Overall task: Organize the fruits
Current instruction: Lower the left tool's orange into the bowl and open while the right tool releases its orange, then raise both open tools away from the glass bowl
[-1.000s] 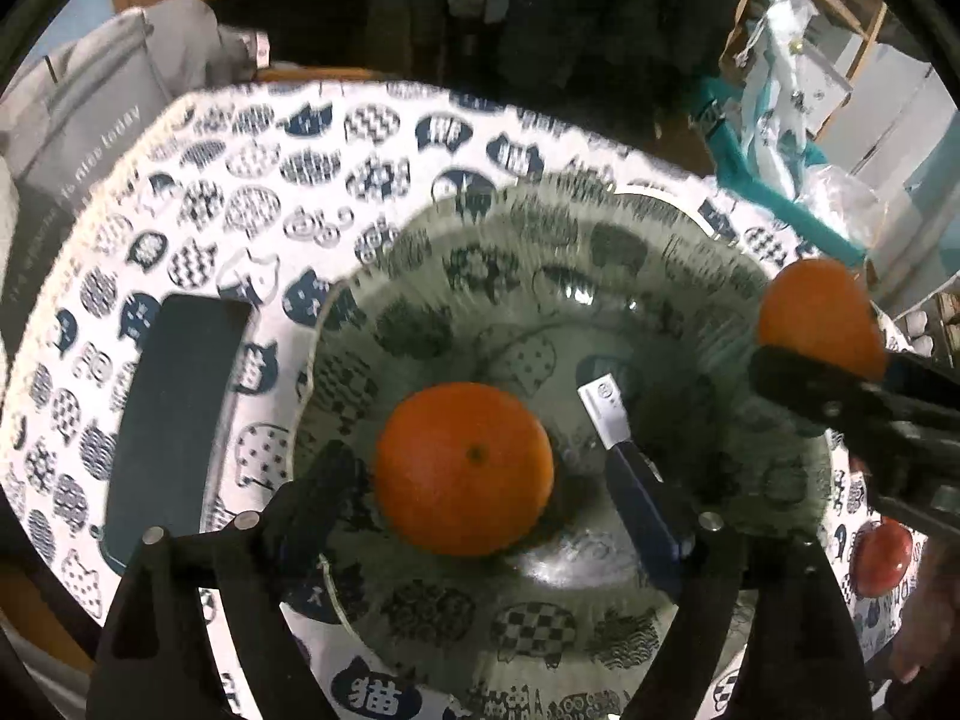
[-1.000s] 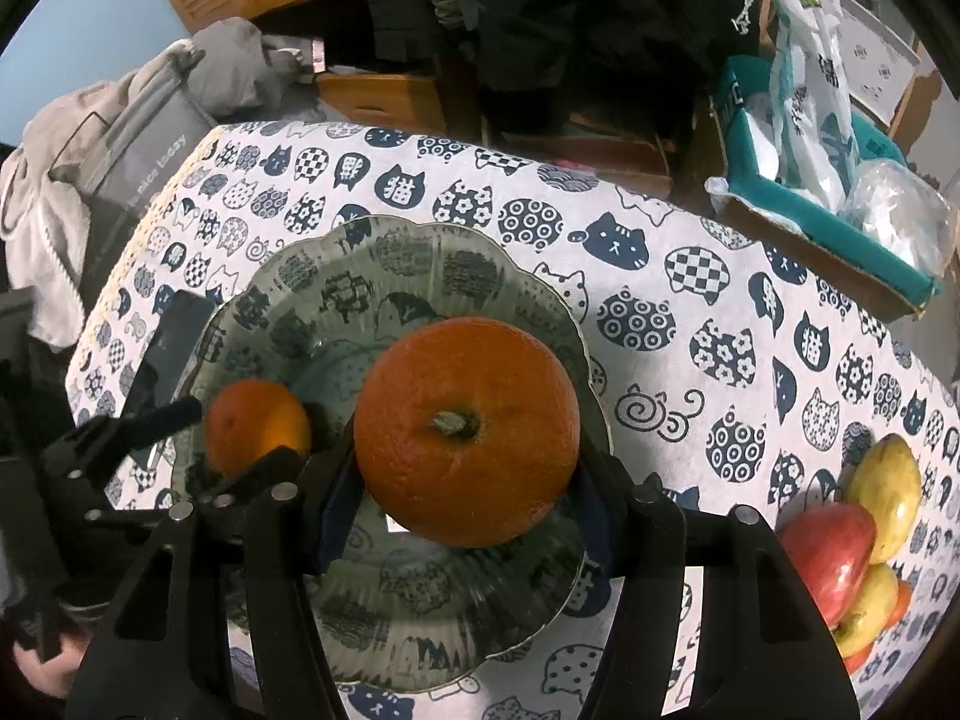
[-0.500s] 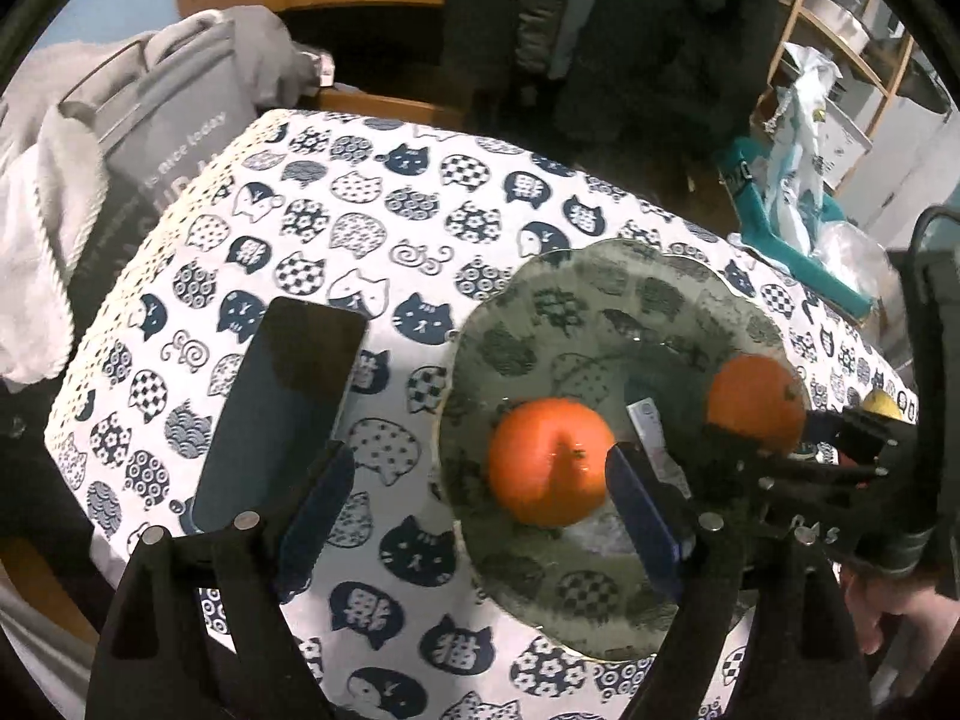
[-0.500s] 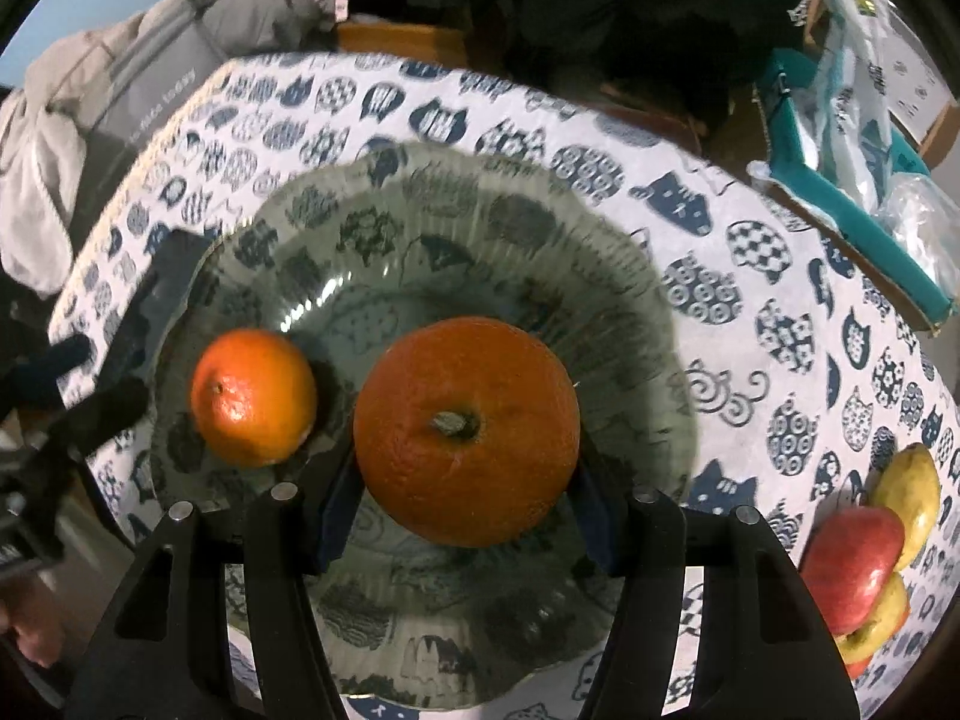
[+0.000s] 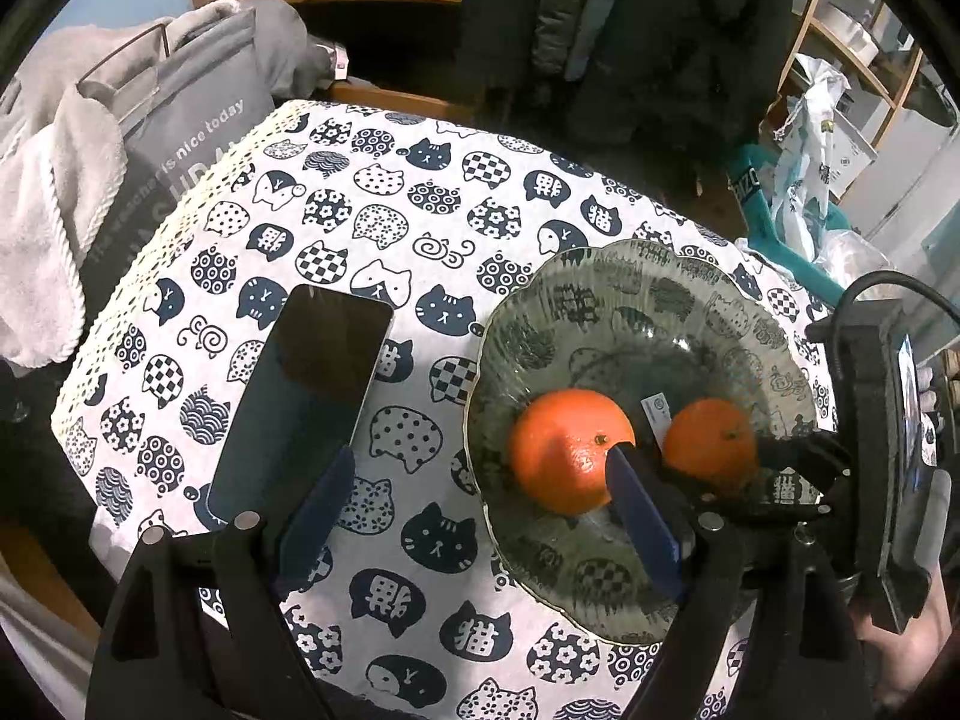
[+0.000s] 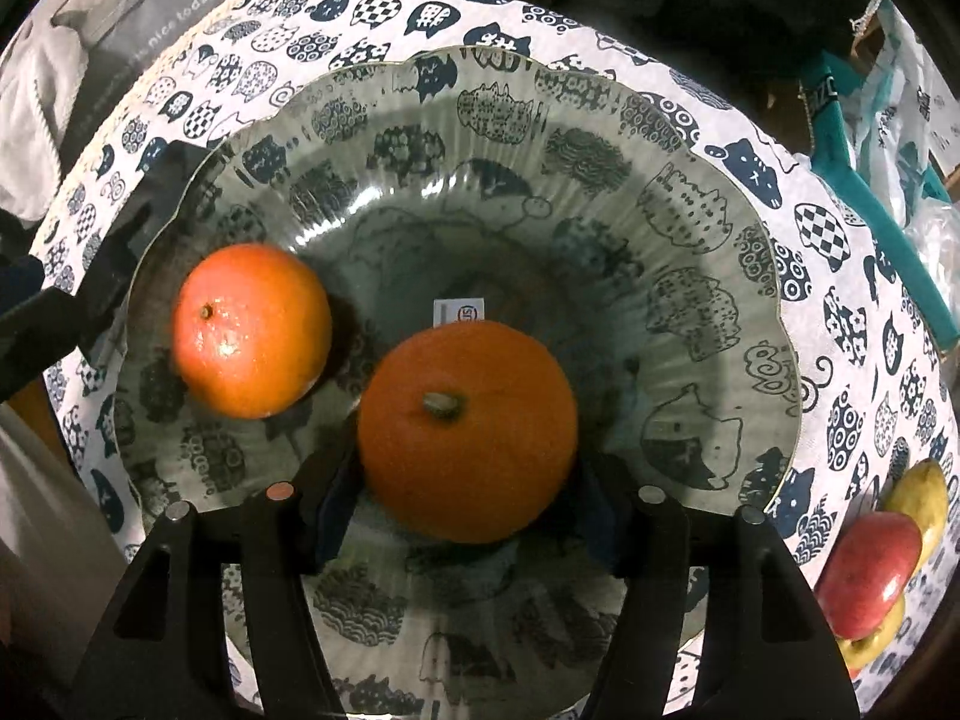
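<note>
The right gripper (image 6: 465, 516) has just let its jaws widen around the large stemmed orange (image 6: 467, 431), now resting in the ribbed green glass bowl (image 6: 600, 180) beside a smaller glossy orange (image 6: 251, 329); two fruits delivered. The left gripper (image 5: 480, 516) hangs open and empty. The bowl sits on a cat-print tablecloth (image 5: 390, 192), a dark smartphone (image 5: 306, 390) to its left, apples (image 6: 870, 564) awaiting to its right.

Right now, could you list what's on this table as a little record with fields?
Bowl: glass dish on the cat-print tablecloth
In bowl: two oranges, one lying free, one between the right gripper jaws
Right gripper: jaws have just been opening, orange resting on the dish floor
Left gripper: open, empty, beside the dish
Phone: flat, left of the dish
Other fruit: apples at the table edge
</note>
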A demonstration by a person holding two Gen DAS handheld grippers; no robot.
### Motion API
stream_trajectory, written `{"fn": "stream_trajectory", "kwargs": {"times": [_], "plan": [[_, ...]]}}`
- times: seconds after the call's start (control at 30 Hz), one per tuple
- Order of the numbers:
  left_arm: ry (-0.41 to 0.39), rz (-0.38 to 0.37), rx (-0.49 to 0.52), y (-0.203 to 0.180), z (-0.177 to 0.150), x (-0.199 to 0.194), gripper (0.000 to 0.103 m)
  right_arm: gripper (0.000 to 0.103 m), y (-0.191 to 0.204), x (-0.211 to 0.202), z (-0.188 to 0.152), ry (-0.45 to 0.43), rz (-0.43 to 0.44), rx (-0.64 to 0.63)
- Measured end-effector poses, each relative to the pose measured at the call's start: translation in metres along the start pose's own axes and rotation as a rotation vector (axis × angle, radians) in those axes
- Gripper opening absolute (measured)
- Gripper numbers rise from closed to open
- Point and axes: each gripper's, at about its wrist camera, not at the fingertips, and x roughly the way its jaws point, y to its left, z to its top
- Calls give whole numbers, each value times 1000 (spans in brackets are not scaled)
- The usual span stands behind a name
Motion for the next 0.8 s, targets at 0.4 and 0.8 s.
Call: {"fn": "stream_trajectory", "kwargs": {"times": [0.4, 0.8], "plan": [[-33, -18, -2, -3, 1, -19, 87, 80, -13, -49, 5, -122, 21, 68], [-136, -71, 61, -35, 6, -72, 87, 80, -38, -149, -10, -345, -27, 130]]}}
